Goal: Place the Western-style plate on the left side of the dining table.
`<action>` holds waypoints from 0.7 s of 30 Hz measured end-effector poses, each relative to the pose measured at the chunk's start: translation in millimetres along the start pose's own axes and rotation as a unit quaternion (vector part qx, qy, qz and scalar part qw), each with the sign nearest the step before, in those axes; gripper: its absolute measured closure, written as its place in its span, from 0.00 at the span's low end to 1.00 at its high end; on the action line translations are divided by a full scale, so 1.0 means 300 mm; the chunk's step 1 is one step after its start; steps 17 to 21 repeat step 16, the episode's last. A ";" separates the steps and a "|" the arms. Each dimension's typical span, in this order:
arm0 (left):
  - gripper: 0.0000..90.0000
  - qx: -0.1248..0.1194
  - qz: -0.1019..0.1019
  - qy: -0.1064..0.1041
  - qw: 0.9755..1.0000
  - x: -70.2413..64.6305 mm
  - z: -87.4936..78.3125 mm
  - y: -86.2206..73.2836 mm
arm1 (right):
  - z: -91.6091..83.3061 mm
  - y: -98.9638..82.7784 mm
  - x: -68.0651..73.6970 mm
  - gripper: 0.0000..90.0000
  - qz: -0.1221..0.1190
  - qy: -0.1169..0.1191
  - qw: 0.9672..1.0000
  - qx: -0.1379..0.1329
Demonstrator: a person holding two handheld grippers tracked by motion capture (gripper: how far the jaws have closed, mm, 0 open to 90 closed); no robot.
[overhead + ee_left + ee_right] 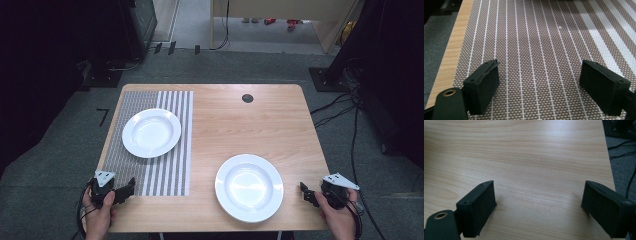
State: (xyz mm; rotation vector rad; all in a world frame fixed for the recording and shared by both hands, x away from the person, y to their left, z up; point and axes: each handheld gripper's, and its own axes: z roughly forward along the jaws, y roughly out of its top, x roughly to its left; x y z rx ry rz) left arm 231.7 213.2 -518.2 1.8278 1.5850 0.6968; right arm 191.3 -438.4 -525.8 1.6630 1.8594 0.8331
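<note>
Plates (pixel 249 186) visible from high view; both tongs (pixel 539 85) (pixel 539 207) spread, empty.

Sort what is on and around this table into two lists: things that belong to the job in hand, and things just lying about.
Job in hand:
- round white plate on bare wood, nearest the right claw
- round white plate on the striped woven placemat
- left claw, open over the placemat

Lying about:
- black round cable port in the wooden table
- black cables on the grey floor
</note>
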 end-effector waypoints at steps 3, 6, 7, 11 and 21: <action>0.18 0.000 0.000 0.000 1.000 0.000 0.000 0.000 | 0.002 0.001 0.001 0.12 0.000 0.000 1.000 0.002; 0.18 0.000 0.000 0.000 1.000 0.000 0.000 0.000 | 0.003 0.002 0.002 0.11 0.001 0.000 1.000 0.002; 0.18 0.000 0.000 0.000 1.000 0.000 0.000 0.000 | 0.003 0.002 0.002 0.11 0.001 0.000 1.000 0.003; 0.18 0.000 0.000 0.000 1.000 0.000 0.000 0.000 | 0.003 0.002 0.002 0.11 0.001 -0.001 1.000 0.003; 0.18 0.000 0.000 0.000 1.000 0.000 0.000 0.000 | 0.003 0.002 0.002 0.11 0.001 0.000 1.000 0.003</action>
